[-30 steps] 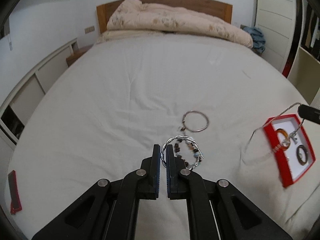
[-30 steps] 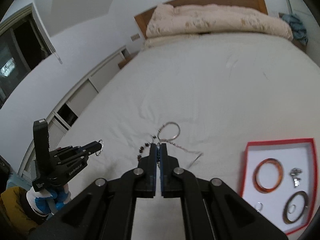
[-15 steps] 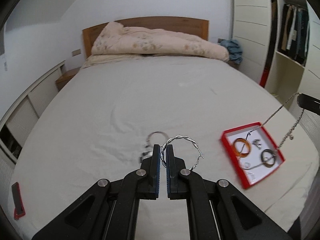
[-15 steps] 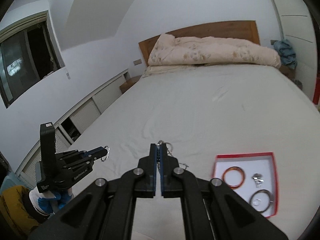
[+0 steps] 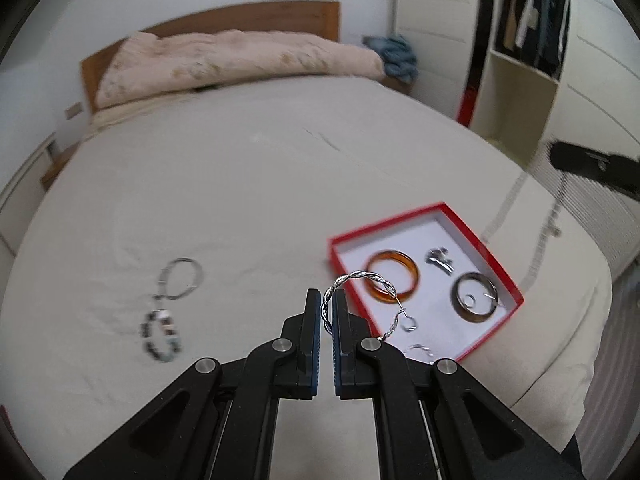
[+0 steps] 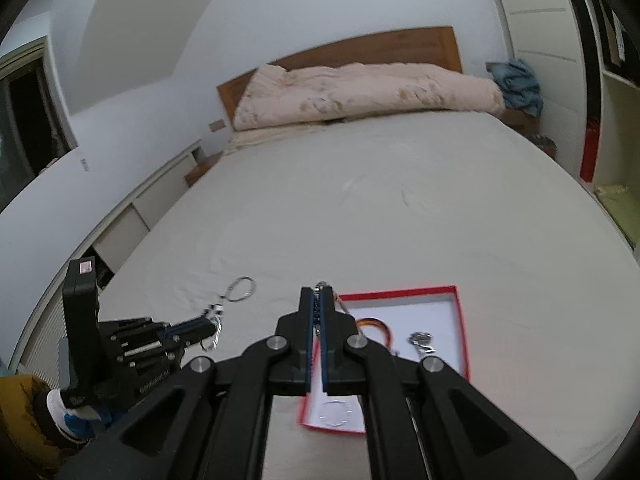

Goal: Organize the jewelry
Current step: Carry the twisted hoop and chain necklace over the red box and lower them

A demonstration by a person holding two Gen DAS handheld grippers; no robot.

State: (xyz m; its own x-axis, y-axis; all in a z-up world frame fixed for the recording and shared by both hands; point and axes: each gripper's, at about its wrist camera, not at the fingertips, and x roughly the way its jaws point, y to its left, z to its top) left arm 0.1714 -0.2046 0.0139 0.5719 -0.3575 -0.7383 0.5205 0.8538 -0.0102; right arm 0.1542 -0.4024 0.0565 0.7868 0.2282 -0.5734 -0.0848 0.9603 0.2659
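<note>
My left gripper [image 5: 327,307] is shut on a twisted silver bracelet [image 5: 368,279] and holds it in the air just left of the red tray [image 5: 494,256]. The tray holds an amber bangle [image 5: 394,276], a dark ring [image 5: 476,297] and small silver pieces. My right gripper [image 6: 318,300] is shut on a thin silver chain [image 6: 340,301], which hangs above the tray [image 6: 460,320]; the chain also shows in the left wrist view [image 5: 544,236]. A thin silver bangle [image 5: 182,278] and a dark beaded bracelet [image 5: 160,336] lie on the bed.
The white bed sheet [image 5: 240,200] spreads wide beyond the jewelry. A rolled beige duvet [image 5: 240,64] lies by the wooden headboard. A wardrobe [image 5: 528,40] stands at the right. Low white cabinets [image 6: 132,216] run along the left wall.
Both grippers have swung right toward the red tray. The left one lifted the twisted bracelet off the beaded one. The right one raised the chain off the bed.
</note>
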